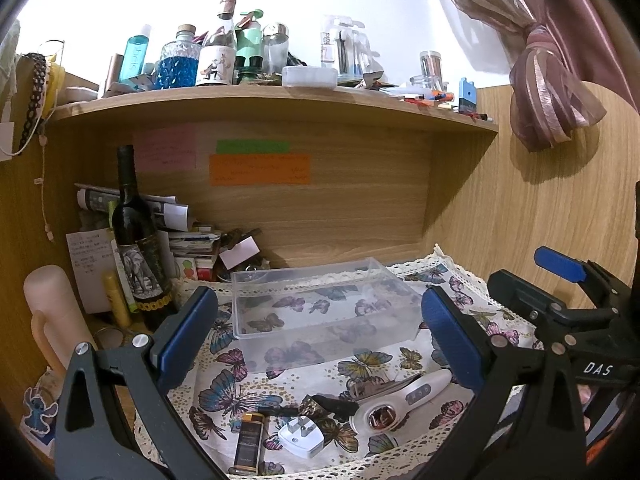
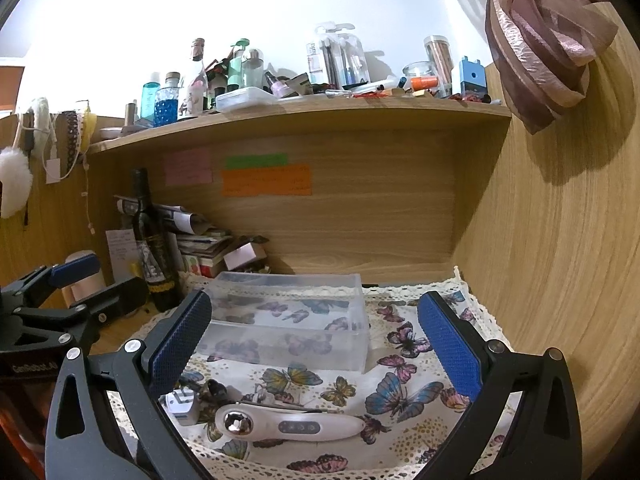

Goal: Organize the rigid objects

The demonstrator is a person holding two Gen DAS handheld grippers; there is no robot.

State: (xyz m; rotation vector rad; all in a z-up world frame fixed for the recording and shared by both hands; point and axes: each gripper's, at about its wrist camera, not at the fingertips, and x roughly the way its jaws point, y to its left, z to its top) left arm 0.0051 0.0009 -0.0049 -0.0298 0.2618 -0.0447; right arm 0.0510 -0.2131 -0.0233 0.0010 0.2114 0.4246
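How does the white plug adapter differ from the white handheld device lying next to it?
The plug adapter is a short, blocky cube with metal prongs pointing up; the handheld device is long and tapered, with a shiny metal head and a button panel. Both are white and rest loose on the butterfly cloth.

White letters "DAS" stand on the black body of the right gripper [image 1: 560, 276] as the left wrist view shows it. On the left gripper [image 2: 76, 280], seen from the right wrist view, small pale lettering seems to read "GenRobot.AI", though it is dim. The notes on the pink sticky note [image 1: 165, 149] and orange sticky note [image 1: 260, 169] are too blurred to read.
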